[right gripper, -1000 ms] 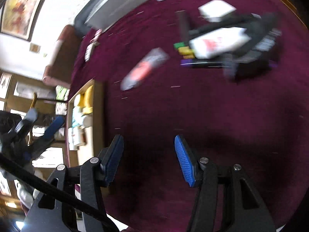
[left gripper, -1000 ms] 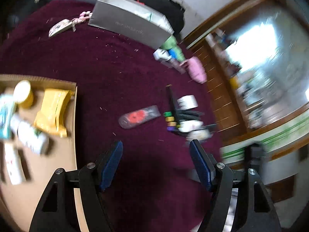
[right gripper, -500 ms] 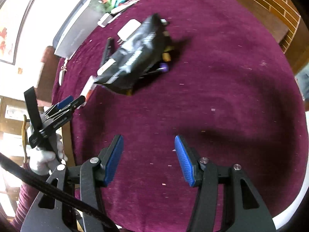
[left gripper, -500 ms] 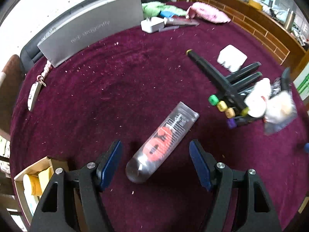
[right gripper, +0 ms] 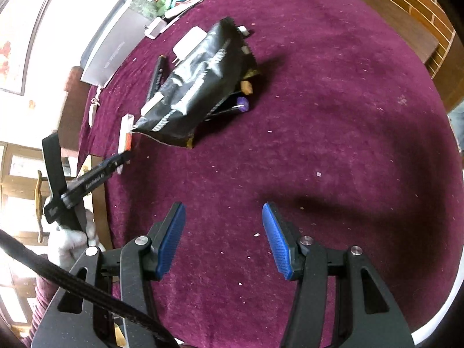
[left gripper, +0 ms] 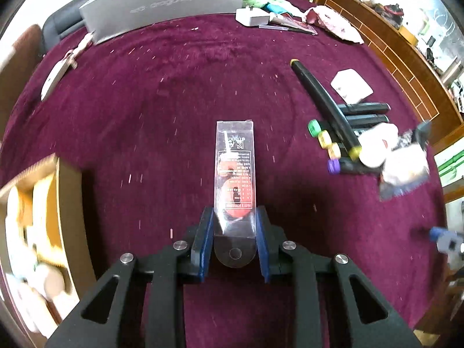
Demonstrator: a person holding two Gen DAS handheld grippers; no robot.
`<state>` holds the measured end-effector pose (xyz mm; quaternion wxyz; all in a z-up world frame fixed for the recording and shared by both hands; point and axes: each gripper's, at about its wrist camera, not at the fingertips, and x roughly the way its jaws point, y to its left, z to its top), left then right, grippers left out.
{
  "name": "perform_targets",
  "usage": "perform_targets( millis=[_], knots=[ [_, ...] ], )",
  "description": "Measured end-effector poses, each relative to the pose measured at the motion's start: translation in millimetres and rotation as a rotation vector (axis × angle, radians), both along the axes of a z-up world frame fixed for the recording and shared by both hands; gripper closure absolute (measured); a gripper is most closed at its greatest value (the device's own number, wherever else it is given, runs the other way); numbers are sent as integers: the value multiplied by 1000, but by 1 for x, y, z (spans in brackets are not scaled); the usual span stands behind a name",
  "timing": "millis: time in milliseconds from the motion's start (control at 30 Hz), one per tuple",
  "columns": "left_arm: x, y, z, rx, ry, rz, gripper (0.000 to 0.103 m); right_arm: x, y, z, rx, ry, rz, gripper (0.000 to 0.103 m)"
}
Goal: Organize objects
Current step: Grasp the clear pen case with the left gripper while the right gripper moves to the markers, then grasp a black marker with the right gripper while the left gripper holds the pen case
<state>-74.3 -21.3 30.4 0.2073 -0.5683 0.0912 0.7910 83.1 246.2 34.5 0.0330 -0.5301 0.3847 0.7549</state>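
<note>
My left gripper [left gripper: 234,226] is shut on the near end of a clear plastic package [left gripper: 235,171] with a red item inside, which points away from me over the maroon cloth. The package and the left gripper also show in the right wrist view [right gripper: 126,136], at the far left. My right gripper [right gripper: 223,232] is open and empty above bare cloth. A black snack bag [right gripper: 200,87] lies on several markers [left gripper: 333,142] with coloured caps. A cardboard box [left gripper: 69,203] with yellow and white items sits at the left.
A white charger [left gripper: 351,85] lies beyond the markers. A grey box [left gripper: 162,3] stands at the back, with a white adapter [left gripper: 249,17], green cloth and a pink pouch [left gripper: 333,23] beside it. A wooden rail [left gripper: 406,66] runs along the right.
My left gripper has moved forward and shut on the clear package, which was lying loose between the open fingers. The right gripper has stayed open and barely moved.
</note>
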Motion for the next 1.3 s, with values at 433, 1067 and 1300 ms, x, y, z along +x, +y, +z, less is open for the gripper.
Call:
perform_targets(
  millis=[433, 1067, 1300],
  knots=[
    [37, -15, 8, 105, -15, 85, 71, -57, -11, 52, 82, 139, 81, 47],
    [46, -24, 3, 155, 11, 212, 80, -233, -53, 14, 353, -60, 266, 48],
    [59, -49, 23, 236, 26, 254, 80, -241, -63, -17, 382, -164, 282, 73]
  ],
)
